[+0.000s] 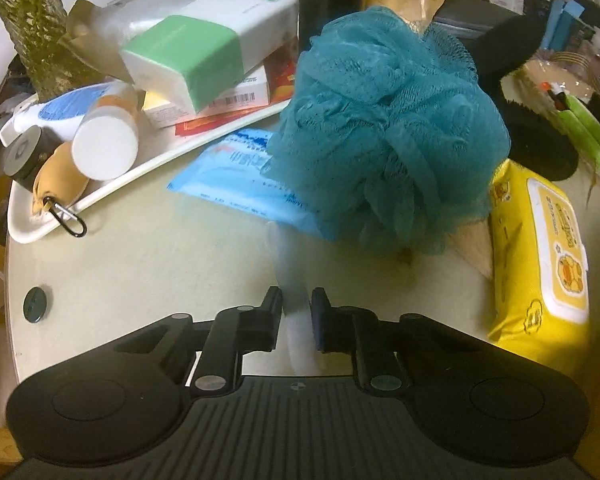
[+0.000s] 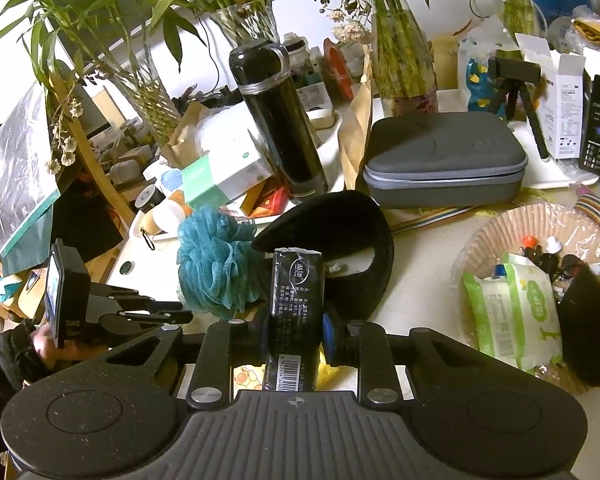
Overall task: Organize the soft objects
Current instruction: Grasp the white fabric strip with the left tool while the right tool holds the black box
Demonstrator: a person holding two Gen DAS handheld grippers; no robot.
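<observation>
Sorting underway; most soft items not yet put away.
Left wrist: left gripper (image 1: 296,312) pinches the white cord of the teal loofah (image 1: 384,128), on the table (image 1: 140,264) beside the yellow wipes pack (image 1: 540,256).
Right wrist: right gripper (image 2: 296,328) clamps a black tissue pack (image 2: 296,300); the paper-lined basket (image 2: 500,228) holds green wipes (image 2: 512,312).

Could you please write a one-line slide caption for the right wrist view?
Right gripper holds a black tissue pack upright above the table, teal bath pouf to its left.
</observation>
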